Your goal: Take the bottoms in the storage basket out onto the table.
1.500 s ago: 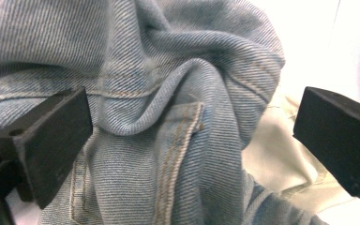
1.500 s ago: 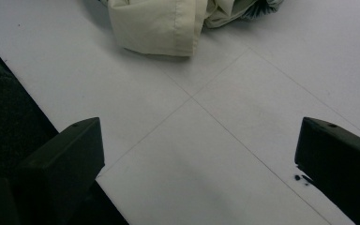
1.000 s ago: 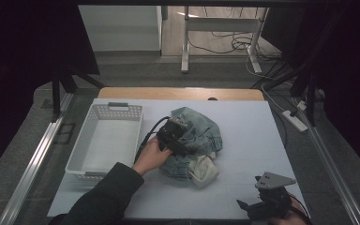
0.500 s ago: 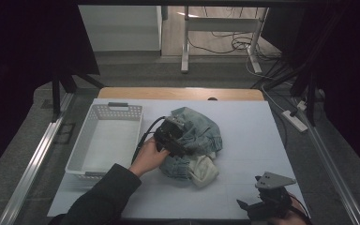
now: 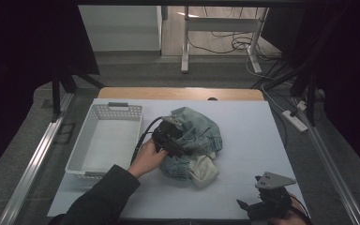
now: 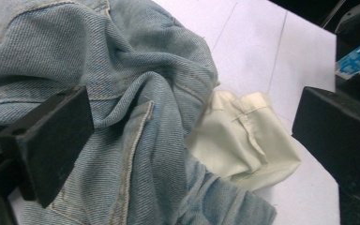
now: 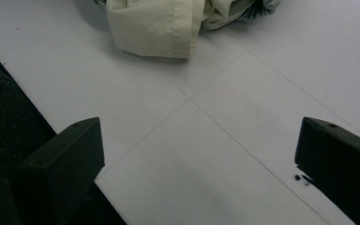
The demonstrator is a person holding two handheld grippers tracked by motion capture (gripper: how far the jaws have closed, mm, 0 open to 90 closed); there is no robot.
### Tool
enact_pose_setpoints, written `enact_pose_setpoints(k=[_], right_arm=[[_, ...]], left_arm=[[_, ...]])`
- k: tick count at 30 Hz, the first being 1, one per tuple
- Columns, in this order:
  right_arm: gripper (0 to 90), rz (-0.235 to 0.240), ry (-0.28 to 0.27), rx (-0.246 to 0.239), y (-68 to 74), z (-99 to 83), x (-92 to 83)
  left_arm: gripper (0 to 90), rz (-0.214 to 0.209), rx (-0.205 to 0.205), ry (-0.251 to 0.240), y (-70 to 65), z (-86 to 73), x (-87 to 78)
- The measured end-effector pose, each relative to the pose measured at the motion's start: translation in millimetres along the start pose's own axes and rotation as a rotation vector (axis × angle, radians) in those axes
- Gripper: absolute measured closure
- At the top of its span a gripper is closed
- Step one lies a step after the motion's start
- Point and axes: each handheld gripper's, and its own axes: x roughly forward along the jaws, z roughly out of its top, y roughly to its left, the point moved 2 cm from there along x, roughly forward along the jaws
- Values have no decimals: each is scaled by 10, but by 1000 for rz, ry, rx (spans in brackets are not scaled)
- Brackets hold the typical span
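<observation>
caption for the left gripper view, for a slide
Open left gripper poised over crumpled blue jeans, cream pocket lining turned out on the white table.

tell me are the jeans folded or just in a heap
In a heap: the jeans lie crumpled with a pale pocket lining turned out, beside the basket.
</observation>
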Motion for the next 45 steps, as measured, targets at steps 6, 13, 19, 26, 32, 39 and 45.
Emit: enact_pose_setpoints(k=[6,13,19,26,32,39,45], right_arm=[[19,1,-1,1,-1,0,-2],[18,1,-3,2,-3,0,-4],[18,-1,-8,6,-6,0,-8],[19,-2,-10,7,-5,0,-10],[19,-3,-10,7,-2,1,-11],[19,-4,-12,5,-2,2,-13],[19,-4,-11,5,-3,1,-15]], left_arm=[[8,-9,13,-2,-26,-13,-13],[10,-11,33,16,-76,-22,-5],[9,-3,60,32,-103,-36,-3],[6,-2,60,32,-109,-71,-18],[5,-15,55,21,-123,-92,-39],[0,-25,39,13,-128,-124,-50],[0,-18,35,0,-159,-120,-94]])
